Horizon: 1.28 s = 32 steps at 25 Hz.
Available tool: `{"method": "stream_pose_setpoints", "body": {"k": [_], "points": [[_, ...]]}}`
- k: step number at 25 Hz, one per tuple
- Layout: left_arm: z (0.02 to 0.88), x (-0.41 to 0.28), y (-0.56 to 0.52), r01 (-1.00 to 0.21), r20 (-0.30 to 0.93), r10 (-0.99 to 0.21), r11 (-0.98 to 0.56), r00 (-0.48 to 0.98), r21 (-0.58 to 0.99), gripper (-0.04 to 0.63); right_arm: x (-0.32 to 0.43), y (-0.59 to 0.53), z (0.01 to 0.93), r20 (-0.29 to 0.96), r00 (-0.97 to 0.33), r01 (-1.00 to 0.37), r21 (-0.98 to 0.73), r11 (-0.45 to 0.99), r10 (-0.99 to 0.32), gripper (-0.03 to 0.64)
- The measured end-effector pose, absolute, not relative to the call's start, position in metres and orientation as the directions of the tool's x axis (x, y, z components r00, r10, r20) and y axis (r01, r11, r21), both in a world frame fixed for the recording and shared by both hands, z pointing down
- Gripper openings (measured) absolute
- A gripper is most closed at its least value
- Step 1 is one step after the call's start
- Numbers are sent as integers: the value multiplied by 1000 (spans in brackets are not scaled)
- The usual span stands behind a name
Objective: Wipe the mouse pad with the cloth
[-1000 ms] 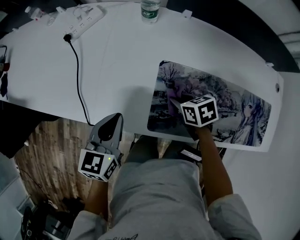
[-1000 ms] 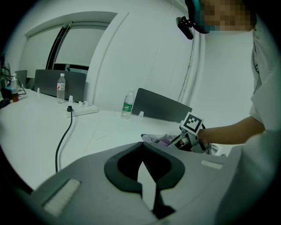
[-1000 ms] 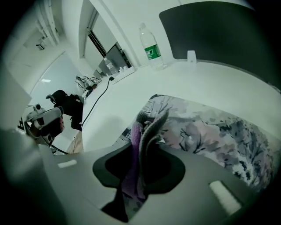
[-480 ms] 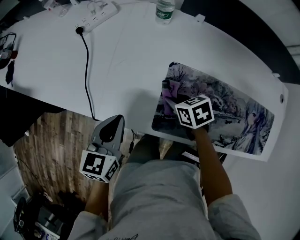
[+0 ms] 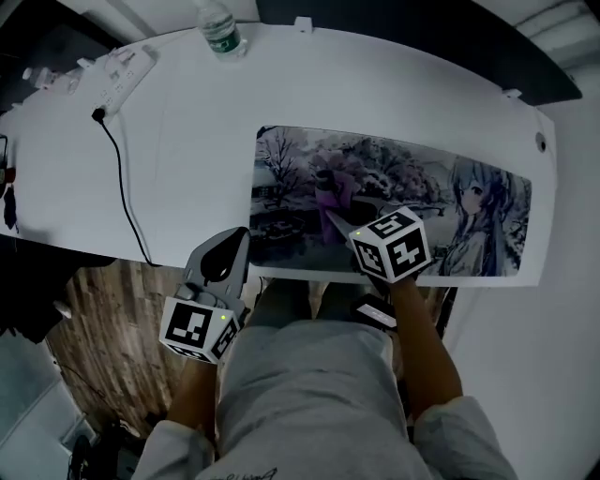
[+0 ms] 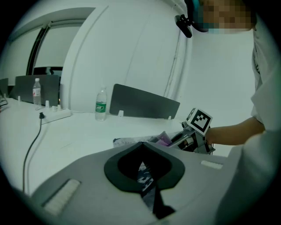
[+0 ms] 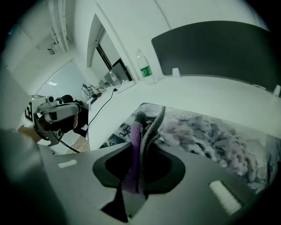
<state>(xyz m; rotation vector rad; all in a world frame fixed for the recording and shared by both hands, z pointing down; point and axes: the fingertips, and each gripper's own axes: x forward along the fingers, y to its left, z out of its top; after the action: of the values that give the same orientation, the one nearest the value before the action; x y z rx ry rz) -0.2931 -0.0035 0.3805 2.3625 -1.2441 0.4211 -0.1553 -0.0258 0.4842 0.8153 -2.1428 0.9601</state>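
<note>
A long mouse pad printed with an anime picture lies along the white desk's near edge. A purple cloth rests on its left-middle part. My right gripper is shut on the cloth and reaches over the pad's near edge. In the right gripper view the cloth stands pinched between the jaws above the pad. My left gripper is shut on nothing, held just off the desk's near edge left of the pad. From the left gripper view the right gripper and the cloth show ahead.
A water bottle stands at the desk's far edge. A power strip with a black cable lies at the far left. The desk is bare left of the pad. Wooden floor shows below it.
The right gripper has carried the cloth rightward along the pad and nearer its front edge. The head view has shifted. The left gripper has stayed in place.
</note>
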Motion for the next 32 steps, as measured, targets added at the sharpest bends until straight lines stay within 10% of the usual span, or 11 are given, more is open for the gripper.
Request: {"method": "stream_pose_setpoints", "body": {"k": [16, 32], "points": [[384, -26, 4, -644, 428, -512, -720, 745, 260, 20, 197, 49, 489, 834, -357, -931, -281, 232, -420, 94], [391, 96, 11, -601, 446, -459, -758, 768, 255, 20, 448, 127, 532, 968, 14, -987, 54, 152, -250, 94]]}}
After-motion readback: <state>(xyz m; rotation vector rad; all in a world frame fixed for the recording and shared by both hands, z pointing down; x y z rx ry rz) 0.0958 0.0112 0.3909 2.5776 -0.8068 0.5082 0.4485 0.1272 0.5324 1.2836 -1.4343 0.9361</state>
